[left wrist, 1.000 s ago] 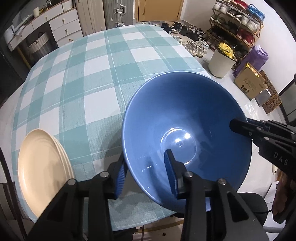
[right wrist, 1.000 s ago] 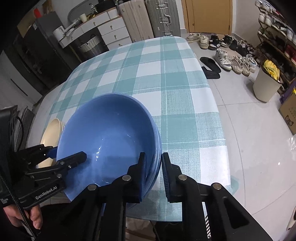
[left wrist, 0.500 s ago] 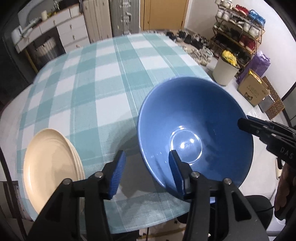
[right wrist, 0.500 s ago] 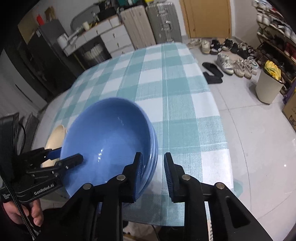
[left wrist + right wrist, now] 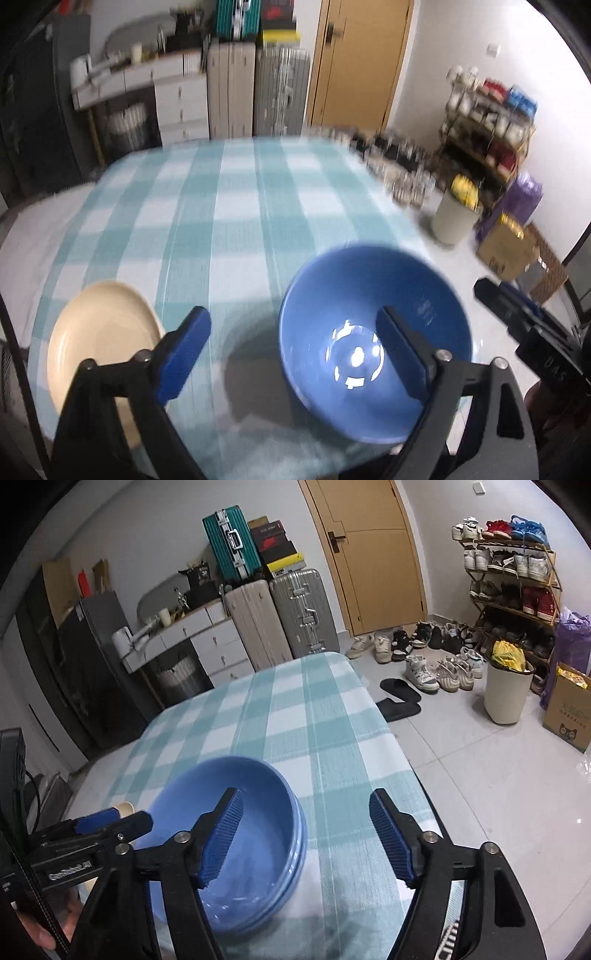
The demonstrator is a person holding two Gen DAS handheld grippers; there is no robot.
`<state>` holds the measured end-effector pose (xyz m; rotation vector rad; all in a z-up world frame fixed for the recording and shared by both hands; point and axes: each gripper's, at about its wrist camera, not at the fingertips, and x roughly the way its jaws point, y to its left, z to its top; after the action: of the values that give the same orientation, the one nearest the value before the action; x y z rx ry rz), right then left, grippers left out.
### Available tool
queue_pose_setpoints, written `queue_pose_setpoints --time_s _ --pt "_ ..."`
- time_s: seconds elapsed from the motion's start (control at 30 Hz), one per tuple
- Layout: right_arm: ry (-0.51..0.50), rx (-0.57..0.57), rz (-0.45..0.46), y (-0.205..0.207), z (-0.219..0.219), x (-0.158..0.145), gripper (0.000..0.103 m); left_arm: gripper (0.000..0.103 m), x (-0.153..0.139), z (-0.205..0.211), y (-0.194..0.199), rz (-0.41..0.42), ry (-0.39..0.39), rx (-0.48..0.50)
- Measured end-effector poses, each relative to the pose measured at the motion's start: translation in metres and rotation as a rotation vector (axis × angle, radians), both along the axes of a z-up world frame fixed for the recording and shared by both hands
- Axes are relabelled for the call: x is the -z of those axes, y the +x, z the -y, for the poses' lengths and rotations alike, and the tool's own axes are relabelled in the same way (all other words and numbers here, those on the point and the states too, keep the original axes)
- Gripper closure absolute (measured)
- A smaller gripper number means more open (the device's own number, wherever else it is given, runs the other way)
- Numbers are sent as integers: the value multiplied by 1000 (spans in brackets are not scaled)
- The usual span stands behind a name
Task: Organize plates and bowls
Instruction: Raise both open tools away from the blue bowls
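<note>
While both tongs are opening, neither presses on anything: the left tongs (image 5: 291, 338) stand wide with the near rim of the blue bowls (image 5: 373, 306) between the pads, and the right tongs (image 5: 304, 834) gape across the stack's right rim without touching it. Two nested bowls sit at the near edge of the checked desk (image 5: 236, 221), and just left of them lies a stack of cream plates (image 5: 101, 332), apart from the bowls.
</note>
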<state>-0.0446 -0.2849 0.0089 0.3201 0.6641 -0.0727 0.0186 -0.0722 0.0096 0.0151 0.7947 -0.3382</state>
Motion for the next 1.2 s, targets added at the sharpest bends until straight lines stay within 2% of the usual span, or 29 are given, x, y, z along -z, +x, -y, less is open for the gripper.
queue_pose_setpoints --time_s 0.1,0.17,0.23,0.3,0.37,0.47,0.5,0.67,0.83,1.03,1.2 --pt "-38 -11 54 -6 -2 -2 28 11 -1 4 -8 66 7 24" --pt "-81 -13 79 -9 -6 -4 20 10 2 4 -11 98 18 15" --pt "-98 -24 109 -9 -10 -5 14 9 7 3 -9 100 43 -9" --pt "-121 -44 161 -12 -17 -5 9 9 10 -1 -5 90 30 -27" --pt "-189 -75 181 -13 -28 -6 6 9 11 -3 -6 105 35 -31" --pt "-262 -97 234 -21 -42 -5 1 0 10 -8 -9 143 40 -48" --pt "-293 -98 249 -23 -46 -4 1 0 10 -10 -9 156 38 -57" --pt "-390 -115 207 -20 -60 4 1 0 12 -16 -9 172 24 -83" --pt "-378 -79 212 -30 -53 2 1 0 16 -18 -11 149 6 -108" --pt "-307 -51 210 -38 -39 -4 1 0 19 -15 -12 156 39 -129" --pt "-227 -59 206 -36 -33 -4 1 0 23 -8 -7 90 49 -93"
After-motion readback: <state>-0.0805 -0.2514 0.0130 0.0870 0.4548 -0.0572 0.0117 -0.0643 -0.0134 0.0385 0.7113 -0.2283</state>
